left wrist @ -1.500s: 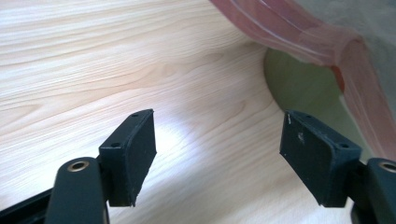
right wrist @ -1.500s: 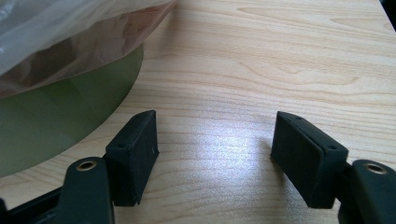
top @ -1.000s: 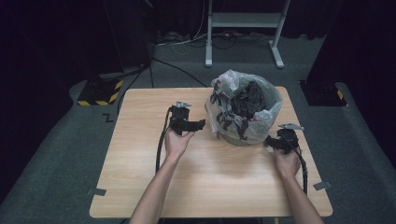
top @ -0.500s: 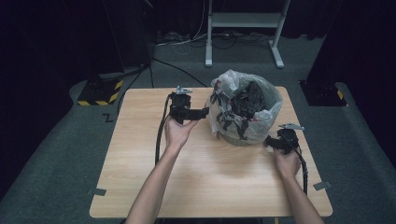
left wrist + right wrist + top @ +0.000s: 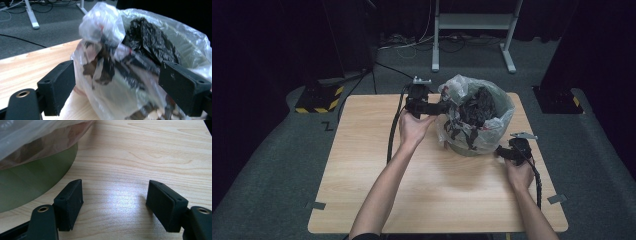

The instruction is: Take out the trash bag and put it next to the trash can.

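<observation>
at the bag's (image 5: 472,120) top edge, the left gripper (image 5: 443,106) has been lifted higher than before. its jaws have just been spread wide, with plastic between them but not pinched. the right gripper (image 5: 501,152) is kept apart and empty, low beside the bin (image 5: 37,185).

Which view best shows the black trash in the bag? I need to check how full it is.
The high view: it looks down into the open clear bag onto the black trash. The left gripper view shows it sideways through plastic; the right gripper view shows the bin's green base.

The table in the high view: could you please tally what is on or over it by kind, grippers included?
Grippers: 2, left gripper and right gripper
Green bins: 1, bin
Clear plastic bags: 1, bag lining the bin, with dark crumpled stuff inside
Total: 4
</observation>
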The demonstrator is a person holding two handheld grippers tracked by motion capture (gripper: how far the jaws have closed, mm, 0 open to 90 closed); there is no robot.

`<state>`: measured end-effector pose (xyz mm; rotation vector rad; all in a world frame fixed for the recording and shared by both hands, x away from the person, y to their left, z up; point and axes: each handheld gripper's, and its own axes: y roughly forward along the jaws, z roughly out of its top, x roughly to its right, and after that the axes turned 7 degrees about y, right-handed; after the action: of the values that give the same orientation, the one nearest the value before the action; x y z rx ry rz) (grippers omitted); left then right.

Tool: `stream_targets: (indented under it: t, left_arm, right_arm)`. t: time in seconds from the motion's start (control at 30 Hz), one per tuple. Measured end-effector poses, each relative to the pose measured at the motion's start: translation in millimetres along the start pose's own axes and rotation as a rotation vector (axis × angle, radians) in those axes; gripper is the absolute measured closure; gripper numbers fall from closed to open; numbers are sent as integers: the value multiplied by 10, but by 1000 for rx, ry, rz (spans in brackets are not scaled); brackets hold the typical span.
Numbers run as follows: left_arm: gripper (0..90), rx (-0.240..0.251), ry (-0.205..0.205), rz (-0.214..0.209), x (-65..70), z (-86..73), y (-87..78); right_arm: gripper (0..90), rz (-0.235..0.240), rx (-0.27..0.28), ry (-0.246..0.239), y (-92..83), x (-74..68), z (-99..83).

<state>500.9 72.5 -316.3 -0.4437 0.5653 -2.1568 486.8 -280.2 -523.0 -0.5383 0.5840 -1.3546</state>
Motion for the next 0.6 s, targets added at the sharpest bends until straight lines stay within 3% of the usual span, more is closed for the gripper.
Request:
stream_targets:
  t: [0.17,0.3,0.47,0.6]
  left_arm:
    - [148,-38,-15,12,25,114,179]
    - [166,-59,-51,11,17,146,311]
    - [242,-71,-26,48,41,163,410]
    - [402,-88,10,75,40,180,488]
  right_arm:
    - [292,4,0,-2,0,0,0]
    - [294,7,1,-8,0,2,1]
    - [297,8,1,-10,0,1,0]
    - [299,9,2,-10,0,0,0]
